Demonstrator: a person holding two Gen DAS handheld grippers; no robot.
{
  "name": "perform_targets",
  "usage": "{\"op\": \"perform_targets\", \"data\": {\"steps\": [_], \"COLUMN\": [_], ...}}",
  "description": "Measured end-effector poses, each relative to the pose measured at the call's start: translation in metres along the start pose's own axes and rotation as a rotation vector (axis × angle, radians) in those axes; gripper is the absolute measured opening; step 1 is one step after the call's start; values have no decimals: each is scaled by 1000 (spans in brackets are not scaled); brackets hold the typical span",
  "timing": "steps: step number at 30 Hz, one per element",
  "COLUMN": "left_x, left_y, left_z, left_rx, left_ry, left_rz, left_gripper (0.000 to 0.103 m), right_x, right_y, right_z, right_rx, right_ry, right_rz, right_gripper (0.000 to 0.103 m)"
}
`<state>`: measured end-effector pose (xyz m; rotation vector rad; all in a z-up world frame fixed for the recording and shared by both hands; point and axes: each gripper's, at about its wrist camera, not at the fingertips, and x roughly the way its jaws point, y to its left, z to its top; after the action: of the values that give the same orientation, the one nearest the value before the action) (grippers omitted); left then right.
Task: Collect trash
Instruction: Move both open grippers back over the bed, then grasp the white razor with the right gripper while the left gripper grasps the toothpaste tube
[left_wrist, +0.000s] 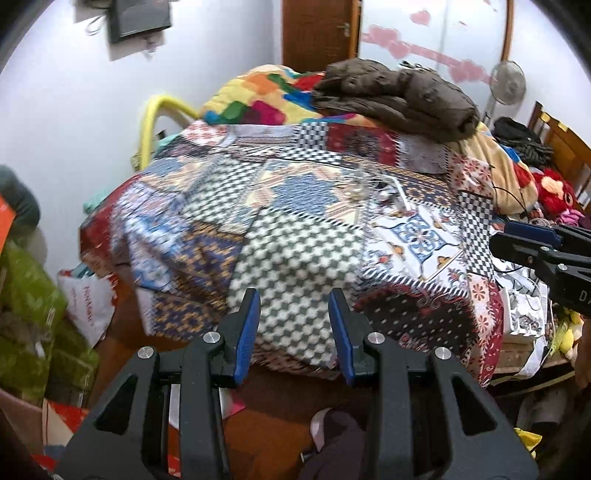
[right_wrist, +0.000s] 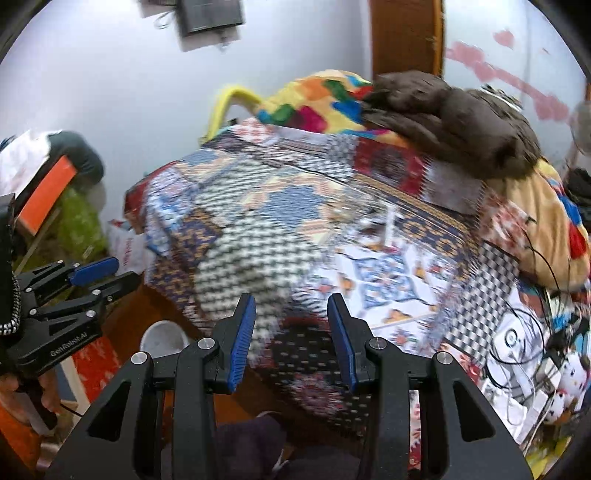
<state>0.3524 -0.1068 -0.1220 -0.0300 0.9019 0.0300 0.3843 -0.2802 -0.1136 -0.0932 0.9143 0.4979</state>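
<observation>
Patchwork bedspread fills the left view; clear plastic wrapper lies mid-bed, beyond the left gripper, part-open, empty. Right view: the right gripper likewise gaping, empty, over the bed's near corner.

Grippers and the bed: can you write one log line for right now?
left gripper: open, empty | right gripper: open, empty | both above patchwork bedspread | clear crinkled wrapper on bedspread, untouched | views blurred

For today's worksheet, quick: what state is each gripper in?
Left gripper: open, holding nothing.
Right gripper: open, holding nothing.
</observation>
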Motion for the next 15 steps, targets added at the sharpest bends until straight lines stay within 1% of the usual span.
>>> {"op": "perform_targets", "data": {"steps": [8,11,15], "left_x": [49,68,99], "left_y": [-36,-44,-56], "left_z": [39,50,66], "left_rx": [54,63,77], "left_ry": [33,43,59], "left_rz": [-80,-104,-130], "left_gripper": [37,37,37], "right_x": [19,30,45], "right_y": [-72,-91,-112], "right_z": [9,13,21], "right_rx": [120,153,181], "right_ry": [25,36,25], "right_rz": [-53,-46,-56], "right_gripper": [37,37,37]}}
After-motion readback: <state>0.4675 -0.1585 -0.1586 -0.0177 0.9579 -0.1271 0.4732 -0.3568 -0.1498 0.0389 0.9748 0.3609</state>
